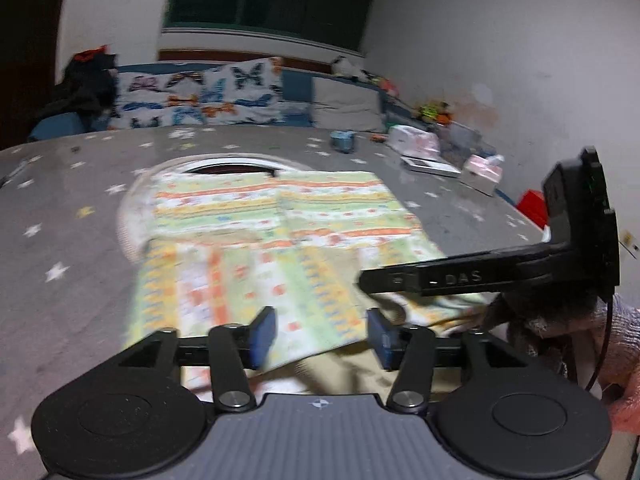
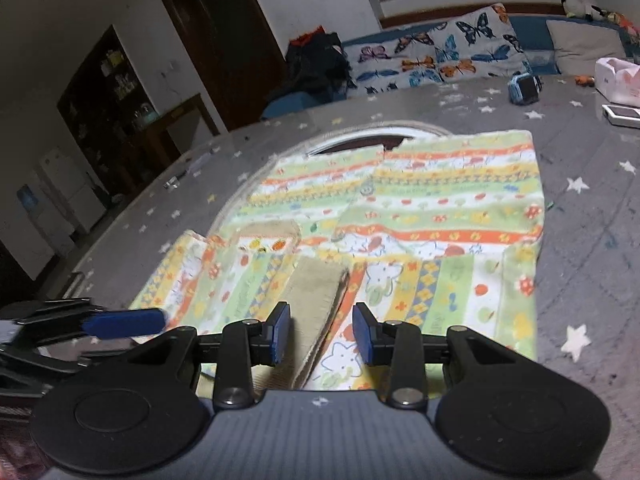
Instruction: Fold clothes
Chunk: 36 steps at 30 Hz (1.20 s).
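Over the garment, both grippers' jaws gape empty

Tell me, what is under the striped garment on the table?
The striped garment lies on a pale round mat, on the grey star-printed cloth. A dark opening shows at the far edge. Anything else beneath is covered.

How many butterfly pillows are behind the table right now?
2. The left butterfly pillow and the right butterfly pillow lean side by side on the blue sofa beyond the table. Dark clothes piled left could hide more.
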Available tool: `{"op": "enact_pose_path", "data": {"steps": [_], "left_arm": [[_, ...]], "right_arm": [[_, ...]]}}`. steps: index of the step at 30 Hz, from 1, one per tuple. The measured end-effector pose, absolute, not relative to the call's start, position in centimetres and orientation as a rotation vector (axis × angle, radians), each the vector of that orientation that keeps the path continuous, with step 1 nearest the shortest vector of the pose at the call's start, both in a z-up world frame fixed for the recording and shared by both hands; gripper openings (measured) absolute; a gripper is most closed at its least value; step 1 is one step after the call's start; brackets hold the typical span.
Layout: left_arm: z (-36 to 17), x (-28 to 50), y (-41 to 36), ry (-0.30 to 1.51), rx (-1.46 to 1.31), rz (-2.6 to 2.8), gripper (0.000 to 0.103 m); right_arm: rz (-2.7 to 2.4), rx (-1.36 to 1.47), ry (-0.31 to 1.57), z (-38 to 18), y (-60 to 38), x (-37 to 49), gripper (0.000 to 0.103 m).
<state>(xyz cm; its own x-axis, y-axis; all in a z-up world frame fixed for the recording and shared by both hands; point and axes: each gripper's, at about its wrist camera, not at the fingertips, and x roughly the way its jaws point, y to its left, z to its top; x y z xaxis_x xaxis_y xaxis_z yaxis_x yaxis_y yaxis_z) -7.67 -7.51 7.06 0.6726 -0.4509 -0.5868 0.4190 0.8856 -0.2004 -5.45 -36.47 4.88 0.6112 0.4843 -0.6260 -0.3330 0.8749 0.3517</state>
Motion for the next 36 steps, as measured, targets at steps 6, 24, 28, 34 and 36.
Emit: {"op": "enact_pose_path", "data": {"steps": [6, 24, 28, 34, 36], "left_arm": [[7.3, -8.1, -3.8, 0.642, -0.109, -0.35, 0.089], [7.4, -7.5, -2.5, 0.607, -0.107, -0.261, 0.103], [7.2, -7.1, -2.7, 0.612, -0.095, -0.257, 0.103], [7.0, -6.4, -3.0, 0.622, -0.085, -0.251, 0.103], [7.0, -6.1, -3.1, 0.622, -0.072, -0.251, 0.103]], "right_arm": [[0.48, 0.189, 0.781, 4.5, -35.3, -5.1, 0.034], [0.441, 0.104, 0.615, 8.5, -34.9, -7.1, 0.01], [0.403, 0.088, 0.575, 10.2, -36.0, -7.6, 0.01], [0.345, 0.057, 0.606, 9.1, -36.7, -7.4, 0.01], [0.33, 0.041, 0.638, 8.2, -36.6, -7.3, 0.01]]}}
